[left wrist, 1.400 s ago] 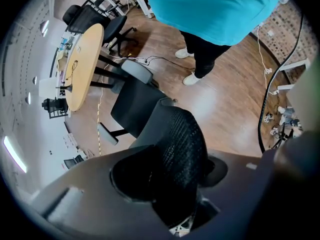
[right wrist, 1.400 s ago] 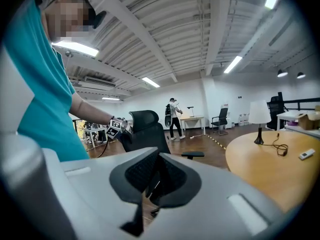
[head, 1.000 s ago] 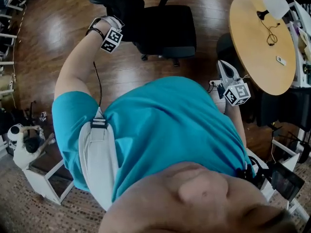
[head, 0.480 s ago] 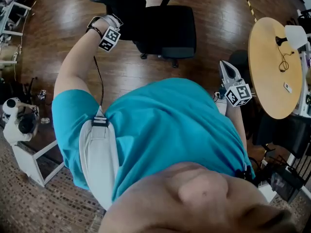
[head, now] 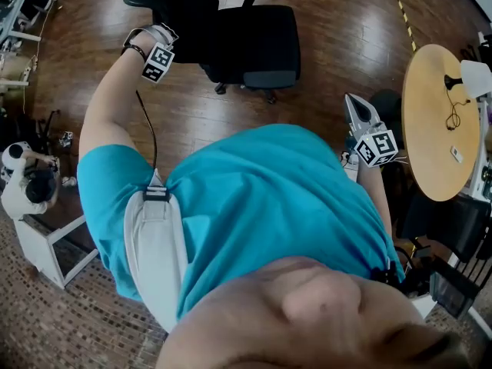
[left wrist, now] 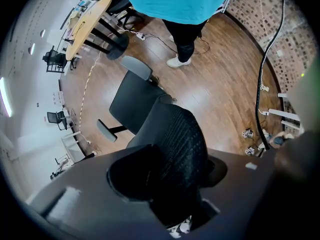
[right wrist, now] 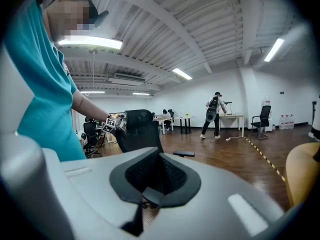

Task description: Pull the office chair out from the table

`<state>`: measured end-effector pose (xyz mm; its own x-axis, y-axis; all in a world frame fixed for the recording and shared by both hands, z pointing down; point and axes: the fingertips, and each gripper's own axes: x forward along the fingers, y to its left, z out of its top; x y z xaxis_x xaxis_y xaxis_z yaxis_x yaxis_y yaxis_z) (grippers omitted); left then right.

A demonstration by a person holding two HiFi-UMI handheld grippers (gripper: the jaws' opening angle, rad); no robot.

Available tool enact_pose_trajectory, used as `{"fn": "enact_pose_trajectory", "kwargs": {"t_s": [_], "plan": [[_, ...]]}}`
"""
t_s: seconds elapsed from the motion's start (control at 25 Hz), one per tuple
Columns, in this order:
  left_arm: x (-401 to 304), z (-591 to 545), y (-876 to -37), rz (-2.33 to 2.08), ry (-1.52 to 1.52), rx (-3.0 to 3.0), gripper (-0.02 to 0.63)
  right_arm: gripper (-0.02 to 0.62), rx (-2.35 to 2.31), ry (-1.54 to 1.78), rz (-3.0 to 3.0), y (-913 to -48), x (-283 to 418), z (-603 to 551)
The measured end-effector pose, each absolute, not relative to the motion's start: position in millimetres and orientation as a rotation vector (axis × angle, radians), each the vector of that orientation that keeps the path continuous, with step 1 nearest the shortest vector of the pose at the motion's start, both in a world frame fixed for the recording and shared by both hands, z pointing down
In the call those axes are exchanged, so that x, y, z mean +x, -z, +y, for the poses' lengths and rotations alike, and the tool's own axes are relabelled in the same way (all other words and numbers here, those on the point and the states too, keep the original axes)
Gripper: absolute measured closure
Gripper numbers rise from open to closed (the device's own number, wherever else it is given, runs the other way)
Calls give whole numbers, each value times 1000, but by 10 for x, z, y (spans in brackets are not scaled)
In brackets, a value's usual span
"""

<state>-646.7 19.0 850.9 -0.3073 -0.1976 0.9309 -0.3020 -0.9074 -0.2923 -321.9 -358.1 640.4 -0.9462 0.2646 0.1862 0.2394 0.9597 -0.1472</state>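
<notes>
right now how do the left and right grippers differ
The left gripper is shut on the top of the office chair backrest; the right gripper is shut on nothing. The left one is reached forward to the chair; the right one is held back, near the round table. Both carry a marker cube.

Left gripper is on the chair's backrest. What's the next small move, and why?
Probably open the left gripper and let go of the backrest. Its jaws are clamped on the mesh top edge, and the head view shows the office chair standing on open wooden floor, well apart from the round table. The pull looks done.
</notes>
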Motion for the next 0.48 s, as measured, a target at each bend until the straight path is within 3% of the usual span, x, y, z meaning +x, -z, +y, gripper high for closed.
{"fn": "enact_pose_trajectory", "kwargs": {"t_s": [0.48], "plan": [[-6906,652,-8531,-695,-2343,1690,411,598,-373,-176,-2878,-6409,-3272,-3570]]}}
